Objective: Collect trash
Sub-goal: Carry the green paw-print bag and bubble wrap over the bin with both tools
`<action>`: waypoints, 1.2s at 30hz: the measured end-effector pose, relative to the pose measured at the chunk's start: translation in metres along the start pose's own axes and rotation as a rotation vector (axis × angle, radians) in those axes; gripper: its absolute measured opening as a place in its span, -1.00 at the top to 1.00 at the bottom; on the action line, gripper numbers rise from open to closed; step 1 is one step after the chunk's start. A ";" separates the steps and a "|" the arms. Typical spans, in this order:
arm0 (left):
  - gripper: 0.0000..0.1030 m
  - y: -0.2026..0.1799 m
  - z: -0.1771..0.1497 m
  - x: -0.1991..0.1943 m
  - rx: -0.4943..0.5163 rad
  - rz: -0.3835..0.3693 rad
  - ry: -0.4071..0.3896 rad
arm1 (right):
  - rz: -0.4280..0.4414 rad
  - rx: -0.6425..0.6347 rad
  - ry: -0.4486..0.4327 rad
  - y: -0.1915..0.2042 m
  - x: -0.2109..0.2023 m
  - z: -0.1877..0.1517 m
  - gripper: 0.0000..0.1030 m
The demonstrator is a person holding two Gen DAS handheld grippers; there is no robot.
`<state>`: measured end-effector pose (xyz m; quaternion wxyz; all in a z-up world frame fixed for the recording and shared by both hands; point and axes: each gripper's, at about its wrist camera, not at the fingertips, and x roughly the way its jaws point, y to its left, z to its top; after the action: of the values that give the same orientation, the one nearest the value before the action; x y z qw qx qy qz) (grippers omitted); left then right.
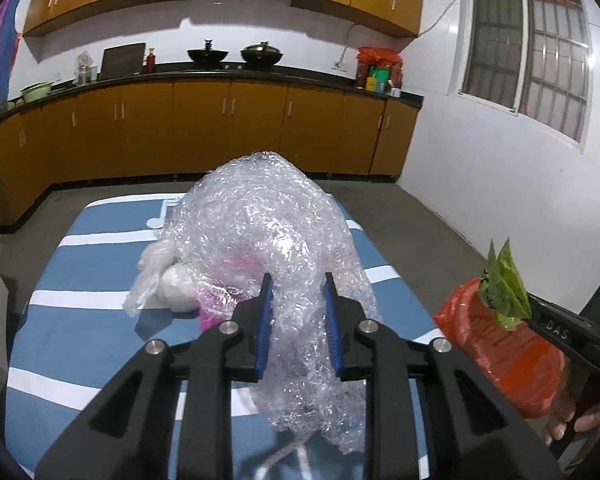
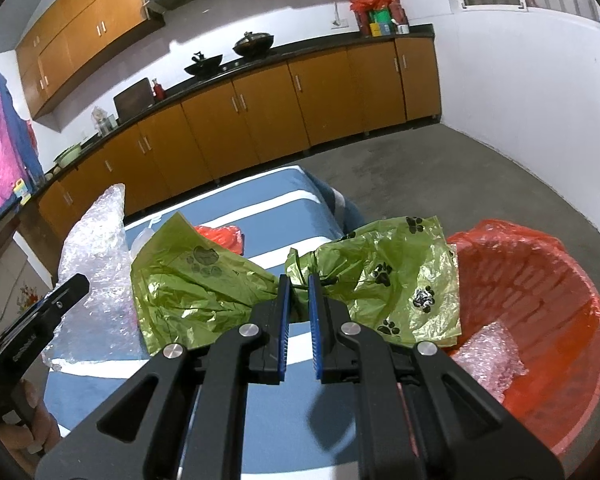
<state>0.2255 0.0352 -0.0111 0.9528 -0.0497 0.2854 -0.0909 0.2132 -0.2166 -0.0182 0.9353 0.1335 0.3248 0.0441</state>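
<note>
Left tool clamped on a bundle of bubble wrap lifted over the striped worktop; right tool pinched shut on a green paw-print bag beside the red-lined bin; both items judged light, soft, crushable, somewhat slippery, best gripped at a gathered fold; the neighbouring tool's body reads "DAS"; no other writing legible.
</note>
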 end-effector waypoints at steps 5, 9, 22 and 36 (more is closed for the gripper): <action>0.54 -0.017 0.001 -0.005 0.019 -0.042 -0.005 | -0.021 0.017 -0.014 -0.014 -0.010 -0.001 0.81; 0.54 -0.036 0.000 -0.006 0.040 -0.081 -0.002 | -0.045 0.033 -0.025 -0.027 -0.018 -0.002 0.81; 0.54 -0.108 -0.016 0.010 0.117 -0.246 0.041 | -0.191 0.125 -0.048 -0.096 -0.048 -0.013 0.81; 0.54 -0.187 -0.039 0.038 0.195 -0.426 0.127 | -0.294 0.255 -0.060 -0.160 -0.069 -0.024 0.81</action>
<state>0.2085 -0.1573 -0.0363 0.8926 -0.0108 0.3178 -0.3198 0.1435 -0.3766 -0.0403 0.9163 0.2034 0.3159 -0.1384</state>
